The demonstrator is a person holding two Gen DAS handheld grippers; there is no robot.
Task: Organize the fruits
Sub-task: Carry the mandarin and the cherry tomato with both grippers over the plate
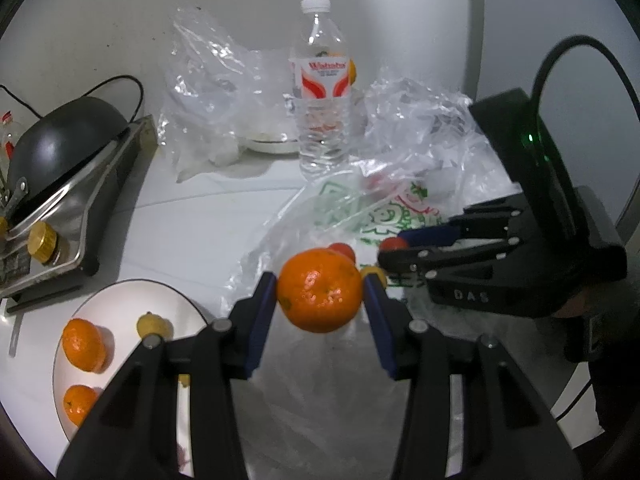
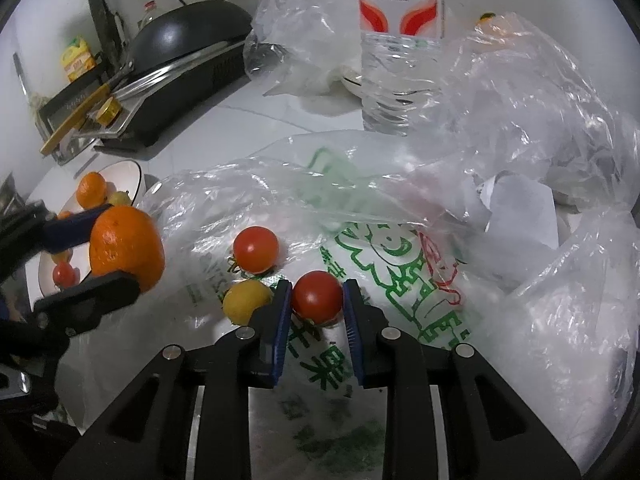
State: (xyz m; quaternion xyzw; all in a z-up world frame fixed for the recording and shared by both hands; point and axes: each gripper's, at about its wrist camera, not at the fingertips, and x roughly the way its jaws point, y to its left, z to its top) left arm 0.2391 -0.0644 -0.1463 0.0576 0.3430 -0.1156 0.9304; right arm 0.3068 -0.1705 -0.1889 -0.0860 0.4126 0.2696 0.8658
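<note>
- Bottle [image 2: 401,46]: top cut off by the upper edge of the right wrist view.
- Plate [image 1: 120,294]: partly hidden behind the left gripper [image 1: 320,294] in the left wrist view; lower part cut off by the lens rim.
- Small orange fruit [image 1: 352,70]: mostly hidden behind the bottle.
- White dish [image 1: 272,142]: largely covered by clear bags [image 1: 208,92].
- Green print on the bag [image 2: 384,256]: blurred, not legible.
</note>
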